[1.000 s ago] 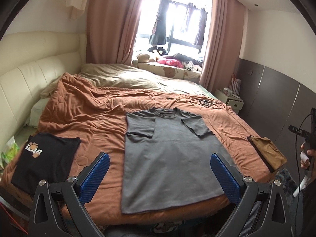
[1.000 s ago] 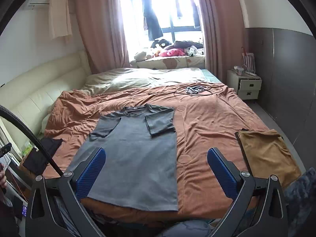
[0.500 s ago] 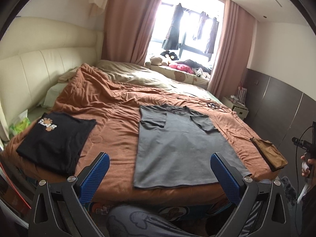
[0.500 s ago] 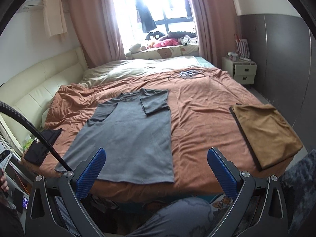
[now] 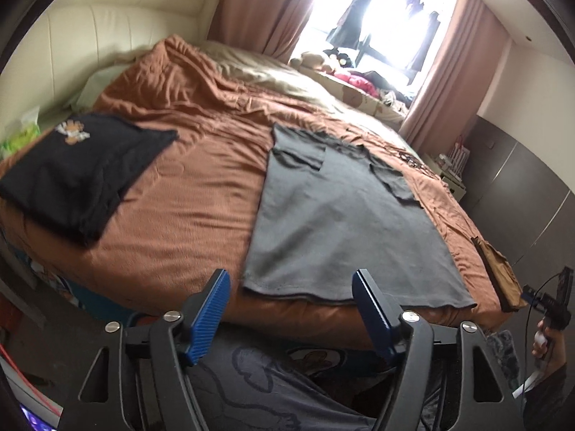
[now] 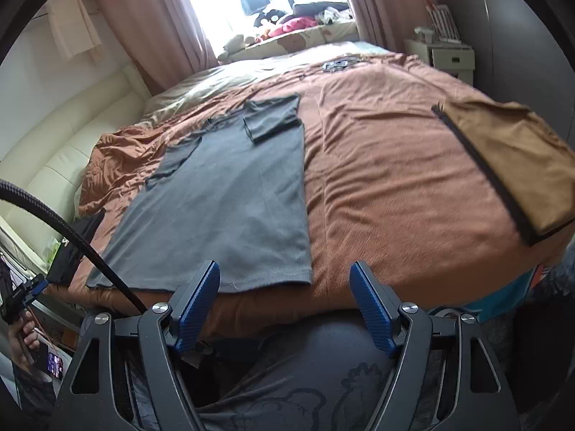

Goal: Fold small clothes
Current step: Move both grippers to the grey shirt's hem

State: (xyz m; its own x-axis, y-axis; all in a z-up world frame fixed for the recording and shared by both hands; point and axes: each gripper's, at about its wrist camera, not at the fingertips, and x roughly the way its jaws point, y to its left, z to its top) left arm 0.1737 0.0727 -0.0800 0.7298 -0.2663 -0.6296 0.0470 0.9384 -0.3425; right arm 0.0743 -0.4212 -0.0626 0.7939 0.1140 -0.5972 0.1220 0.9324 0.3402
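The grey T-shirt [image 5: 345, 222] lies flat on the bed's brown cover [image 5: 187, 208], sleeves already tucked in over the body, collar toward the window, hem right at the near edge of the bed. That long narrow shape is waiting for its crosswise fold, by my reading.

And here they come: both grippers have dropped from a high look over the bed to hem level. A second ago the whole bed spread out below them; now the hem fills the lower middle of each view. The left gripper [image 5: 291, 309] sits just short of the hem's left corner, its blue pads apart with nothing between them. The right gripper [image 6: 284, 298] lines up near the hem's right corner [image 6: 305, 280], pads likewise apart and empty. Both sets of jaws have just been closing in from full width, narrowing to pinch size, though no cloth is caught yet.

Off to the sides, a folded black shirt [image 5: 75, 176] rests on the left of the bed and a folded tan garment [image 6: 510, 165] on the right, both well clear. So two appear done, and the grab at both hem corners looks imminent.
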